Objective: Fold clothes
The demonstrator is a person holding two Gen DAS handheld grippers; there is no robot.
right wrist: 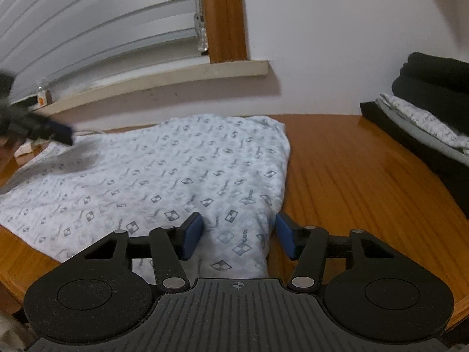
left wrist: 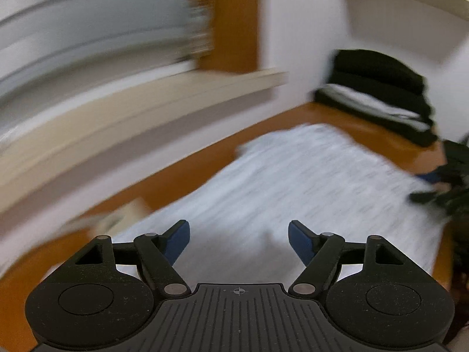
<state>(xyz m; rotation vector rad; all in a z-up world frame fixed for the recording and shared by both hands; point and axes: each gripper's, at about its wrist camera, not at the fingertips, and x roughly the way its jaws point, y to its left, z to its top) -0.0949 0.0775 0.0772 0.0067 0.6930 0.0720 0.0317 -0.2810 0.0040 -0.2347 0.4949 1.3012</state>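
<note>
Grasp step of a fold: garment (right wrist: 176,170) flat on table (right wrist: 351,161), right gripper (right wrist: 239,234) half-open astride its near corner without pinching, left gripper (left wrist: 237,243) wide and empty above it; next, both must pinch an edge.

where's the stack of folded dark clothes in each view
Left wrist view: the stack of folded dark clothes sits upper right, past the white patterned garment.
Right wrist view: it is at the far right edge, on the wooden table.
Shared landmark: the window sill.
</note>
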